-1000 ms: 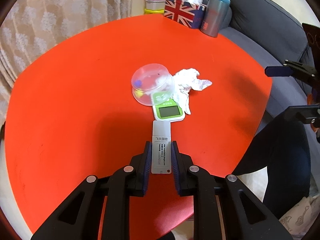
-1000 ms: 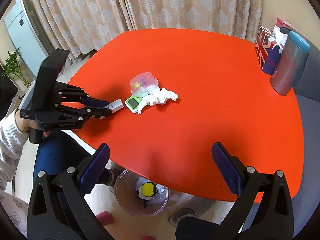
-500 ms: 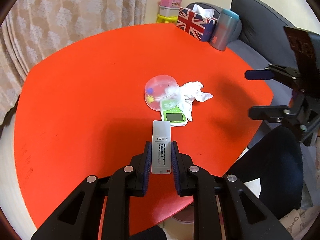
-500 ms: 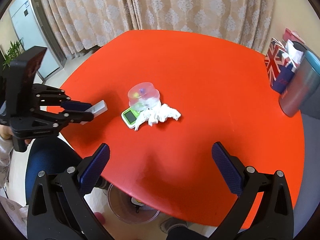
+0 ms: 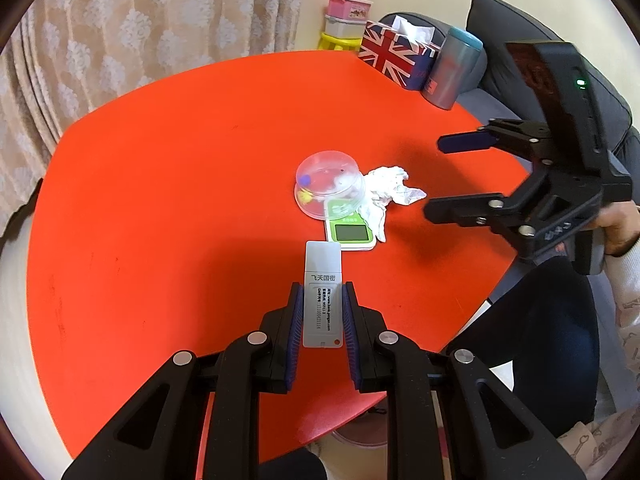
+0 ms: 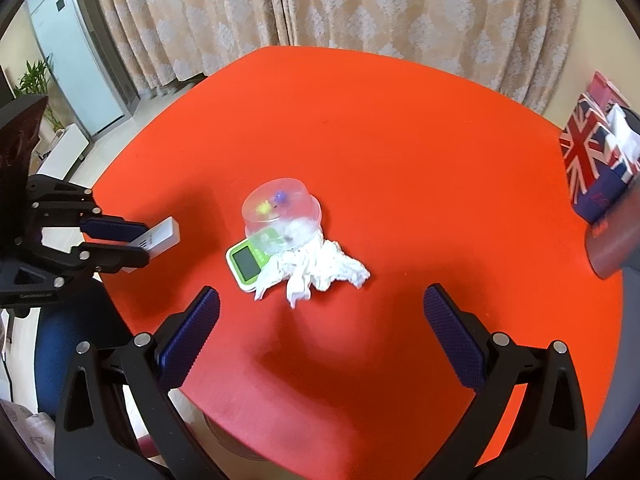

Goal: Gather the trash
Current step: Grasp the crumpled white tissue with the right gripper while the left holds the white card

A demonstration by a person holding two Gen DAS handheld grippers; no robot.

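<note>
My left gripper [image 5: 322, 298] is shut on a white USB-style stick [image 5: 323, 292] and holds it above the near edge of the red table [image 5: 180, 168]; it also shows in the right wrist view [image 6: 120, 246] with the stick [image 6: 162, 236]. A crumpled white tissue [image 6: 316, 266] lies mid-table against a clear plastic tub [image 6: 280, 210] and a green-and-white device [image 6: 246, 262]. My right gripper [image 6: 320, 320] is open and empty, just short of the tissue; in the left wrist view it [image 5: 452, 174] hovers to the right of the tissue [image 5: 390, 188].
A Union Jack tissue box [image 5: 394, 58] and a grey-blue tumbler [image 5: 452, 68] stand at the table's far edge. A grey sofa [image 5: 516, 36] lies beyond. Curtains [image 6: 360, 8] hang behind the table. A bin rim [image 5: 356, 438] shows under the near edge.
My right gripper has moved in over the table toward the tissue. My left gripper keeps hold of the stick and has drawn back a little toward the table edge.
</note>
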